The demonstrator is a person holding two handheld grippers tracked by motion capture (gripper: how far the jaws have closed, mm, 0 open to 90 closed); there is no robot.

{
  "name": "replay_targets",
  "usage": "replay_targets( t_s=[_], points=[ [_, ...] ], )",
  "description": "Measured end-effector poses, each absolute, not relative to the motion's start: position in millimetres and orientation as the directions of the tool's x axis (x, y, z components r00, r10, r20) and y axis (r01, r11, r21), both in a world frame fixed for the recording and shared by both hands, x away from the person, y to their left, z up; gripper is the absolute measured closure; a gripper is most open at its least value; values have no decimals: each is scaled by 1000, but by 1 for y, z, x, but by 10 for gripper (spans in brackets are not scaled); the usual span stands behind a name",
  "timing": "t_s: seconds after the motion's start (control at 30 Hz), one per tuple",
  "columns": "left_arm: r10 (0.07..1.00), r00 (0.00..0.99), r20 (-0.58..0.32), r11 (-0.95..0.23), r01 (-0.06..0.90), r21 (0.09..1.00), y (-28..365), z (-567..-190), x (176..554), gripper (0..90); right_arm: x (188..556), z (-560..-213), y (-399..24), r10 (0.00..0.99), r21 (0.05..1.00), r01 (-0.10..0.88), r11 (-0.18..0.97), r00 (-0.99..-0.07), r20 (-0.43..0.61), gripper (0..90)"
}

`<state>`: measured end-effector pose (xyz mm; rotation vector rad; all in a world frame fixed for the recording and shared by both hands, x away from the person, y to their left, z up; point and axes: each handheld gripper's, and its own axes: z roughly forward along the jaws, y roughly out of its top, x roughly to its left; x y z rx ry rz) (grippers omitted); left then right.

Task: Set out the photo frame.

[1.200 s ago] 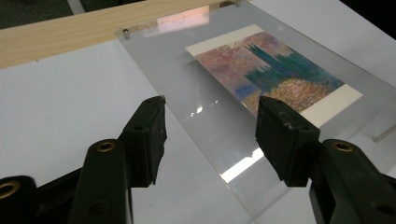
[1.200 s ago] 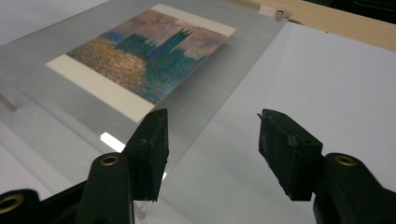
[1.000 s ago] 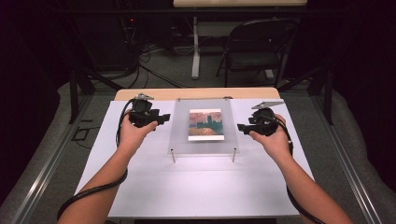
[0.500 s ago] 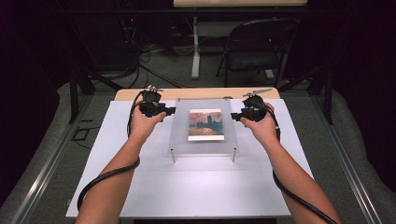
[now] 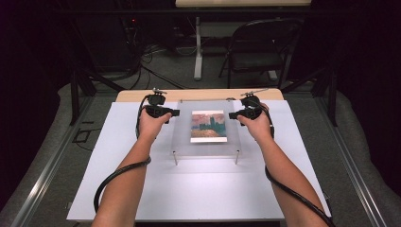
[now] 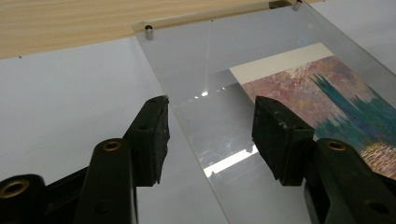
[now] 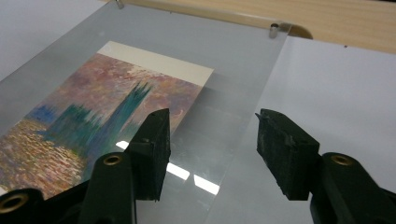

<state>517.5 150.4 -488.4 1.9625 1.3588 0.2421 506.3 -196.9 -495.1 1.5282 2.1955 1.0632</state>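
A clear acrylic panel (image 5: pixel 182 137) rests on short metal standoffs (image 5: pixel 175 158) on the white table, with a painted print (image 5: pixel 208 126) of towers over water under it. My left gripper (image 5: pixel 176 112) is at the panel's left edge. In the left gripper view, the left gripper (image 6: pixel 210 126) stands open, one jaw over the table and the other over the panel (image 6: pixel 205 60). My right gripper (image 5: pixel 231 115) is at the right edge. In the right gripper view, the right gripper (image 7: pixel 212 135) is open across that edge, its jaws having just opened a little, pressing nothing.
The white board (image 5: pixel 189 189) covers the table, with a wooden strip (image 5: pixel 198 94) along its far edge. A folding chair (image 5: pixel 260 52) and cables lie on the floor beyond. Black cables trail from both grippers along the forearms.
Both hands have moved inward and away from the person, from beside the panel to its left and right edges. The panel and print have not moved.
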Motion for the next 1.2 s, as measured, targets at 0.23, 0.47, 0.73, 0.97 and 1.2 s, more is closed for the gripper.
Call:
replay_targets(
  t_s=[0.23,0.47,0.73,0.97,1.2],
  points=[
    [867,419,-270,-174,762,624,143,-504,523,456,516,-507,-196,891,653,745,137,-381,247,424],
    [866,410,-287,-171,782,599,138,-514,526,424,519,-513,-194,887,631,768,115,-365,283,408],
    [865,403,-300,-175,802,571,138,-518,527,395,518,-516,-194,883,612,785,94,-350,312,377],
    [851,390,-352,-153,825,544,138,-525,527,365,518,-522,-196,882,597,799,74,-331,334,362],
    [848,371,-379,-124,833,539,139,-527,527,356,519,-525,-197,875,579,812,71,-329,355,363]
  ],
)
